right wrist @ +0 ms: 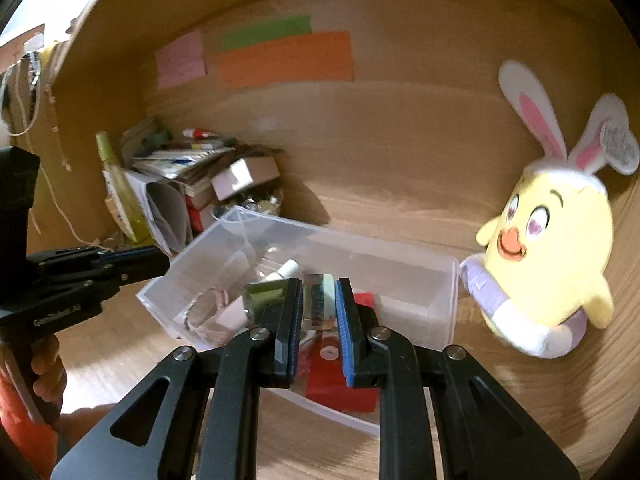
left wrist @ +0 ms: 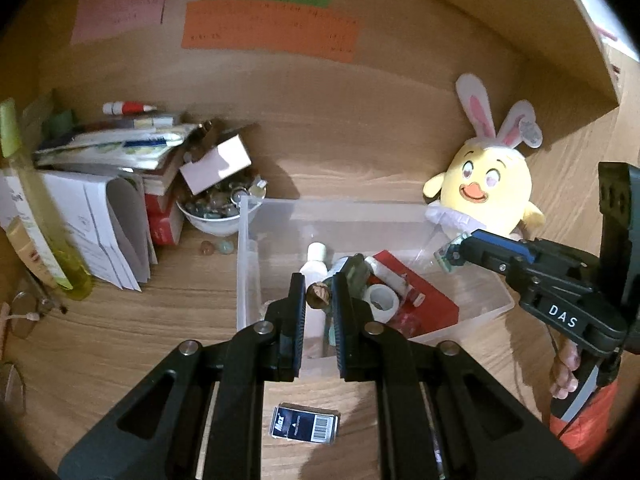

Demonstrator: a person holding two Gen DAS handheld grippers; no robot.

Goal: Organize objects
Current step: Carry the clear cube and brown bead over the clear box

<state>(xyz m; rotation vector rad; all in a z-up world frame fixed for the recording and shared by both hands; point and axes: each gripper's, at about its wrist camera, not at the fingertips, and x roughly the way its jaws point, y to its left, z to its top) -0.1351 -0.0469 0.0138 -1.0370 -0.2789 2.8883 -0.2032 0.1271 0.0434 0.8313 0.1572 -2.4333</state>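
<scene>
Clear plastic storage bin (left wrist: pixel 248 264) sat on the wooden desk (left wrist: pixel 160 320), near its middle, already holding a white squeeze bottle (left wrist: pixel 314 268), a roll of white tape (left wrist: pixel 382 302) and a flat red box (left wrist: pixel 424 300). Left gripper (left wrist: pixel 318 296) pinched a small brown nut-like ball (left wrist: pixel 319 295) above the bin's near wall, likely for dropping in. Right gripper (right wrist: pixel 318 300) pinched a small clear block with dark inlay (right wrist: pixel 318 300) over the bin's right side, probably for the same reason. Yellow plush chick with bunny ears (right wrist: pixel 548 248) leaned at far right, just beside the bin. Dark blue Max staple box (left wrist: pixel 306 424) lay outside on the near desk, unsorted.
</scene>
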